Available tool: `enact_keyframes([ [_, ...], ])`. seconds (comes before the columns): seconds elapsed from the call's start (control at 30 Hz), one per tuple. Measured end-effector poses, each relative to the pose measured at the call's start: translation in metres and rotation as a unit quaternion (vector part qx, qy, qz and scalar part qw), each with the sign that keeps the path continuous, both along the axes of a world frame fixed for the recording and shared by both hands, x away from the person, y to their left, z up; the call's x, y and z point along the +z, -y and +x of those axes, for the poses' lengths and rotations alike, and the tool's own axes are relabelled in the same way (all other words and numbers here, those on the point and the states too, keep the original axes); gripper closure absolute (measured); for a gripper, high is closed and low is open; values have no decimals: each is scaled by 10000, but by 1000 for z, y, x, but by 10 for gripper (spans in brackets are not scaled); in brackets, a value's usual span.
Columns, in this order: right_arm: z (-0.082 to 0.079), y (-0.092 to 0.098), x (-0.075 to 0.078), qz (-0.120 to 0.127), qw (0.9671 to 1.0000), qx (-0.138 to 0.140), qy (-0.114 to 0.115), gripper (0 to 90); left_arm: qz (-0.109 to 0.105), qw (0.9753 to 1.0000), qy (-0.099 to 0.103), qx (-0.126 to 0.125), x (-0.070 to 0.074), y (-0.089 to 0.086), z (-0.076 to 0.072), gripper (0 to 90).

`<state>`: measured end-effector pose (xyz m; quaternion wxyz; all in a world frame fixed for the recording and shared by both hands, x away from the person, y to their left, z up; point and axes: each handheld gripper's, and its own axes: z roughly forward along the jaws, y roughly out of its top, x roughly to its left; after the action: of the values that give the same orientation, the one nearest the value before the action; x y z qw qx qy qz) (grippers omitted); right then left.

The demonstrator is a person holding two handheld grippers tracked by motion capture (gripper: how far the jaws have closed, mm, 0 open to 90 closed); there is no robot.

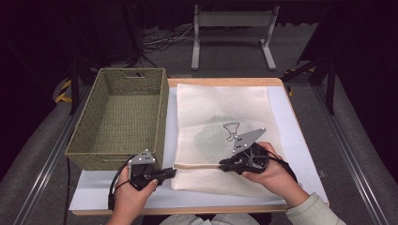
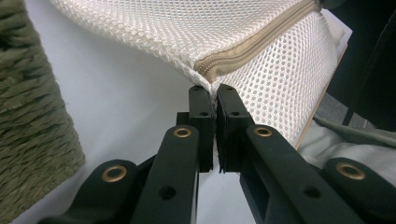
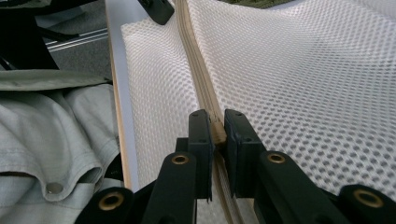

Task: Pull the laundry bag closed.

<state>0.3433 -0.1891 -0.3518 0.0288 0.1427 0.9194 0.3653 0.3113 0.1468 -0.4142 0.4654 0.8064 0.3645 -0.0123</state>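
Fingers of 2 grippers, left gripper (image 2: 215, 93) and right gripper (image 3: 218, 122), clamped on 1 mesh bag's (image 1: 225, 108) zipper (image 3: 198, 79), 1 basket (image 1: 117, 112)

Setting: lab or recording studio. Evidence: black curtains across top and sides of frame; loose cables (image 1: 162, 40) on grey floor, upper centre; white metal stand (image 1: 233, 35) at top; aluminium rails (image 1: 40, 180) flanking the white-topped table (image 1: 300, 140).

The tall olive-green woven rectangular basket (image 1: 119, 117) walls off the table's left half, standing just beside the flat cream mesh zippered laundry bag (image 1: 225, 126), while bare white tabletop (image 1: 300, 140) leaves passage right of it.
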Motion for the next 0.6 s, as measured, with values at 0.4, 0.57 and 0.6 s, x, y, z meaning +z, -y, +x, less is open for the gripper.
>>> enact_keyframes([
  [0.4,-1,33,8,58,9996,-282,-35,815,112,9998,87,141,1,-4,1,867],
  [0.57,-1,41,10,14,9995,-307,-9,815,119,9998,93,132,1,-4,1,867],
  [0.6,-1,43,10,14,9995,-310,-7,815,119,9998,93,132,1,-4,1,867],
])
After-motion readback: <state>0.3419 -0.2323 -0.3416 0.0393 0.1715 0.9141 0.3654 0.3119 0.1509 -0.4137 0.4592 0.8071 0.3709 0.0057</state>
